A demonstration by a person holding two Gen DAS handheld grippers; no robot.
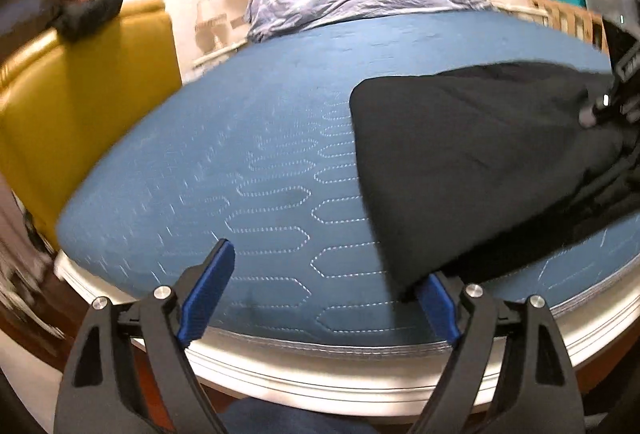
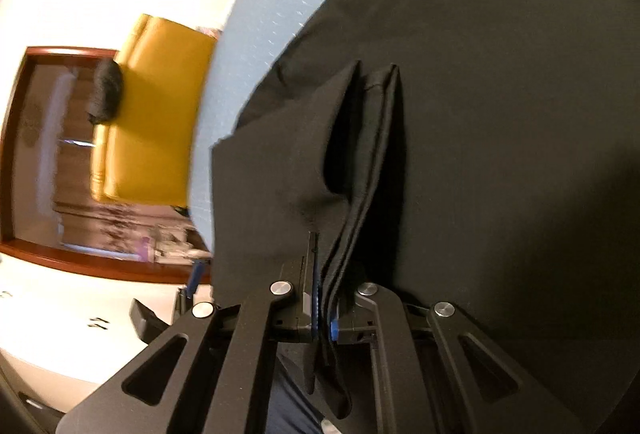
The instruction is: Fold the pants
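While the right gripper (image 2: pixel 325 314) pinches the limp black pants (image 1: pixel 460 162) by stacked edges, the left gripper (image 1: pixel 320 298) gapes empty beside their near corner on the mattress (image 1: pixel 240 154) — grab there.

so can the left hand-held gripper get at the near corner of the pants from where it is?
Probably yes. The left hand-held gripper is open and empty, and the black pants corner lies on the blue mattress right by its right finger, nothing between. The right hand-held gripper pinches another edge.
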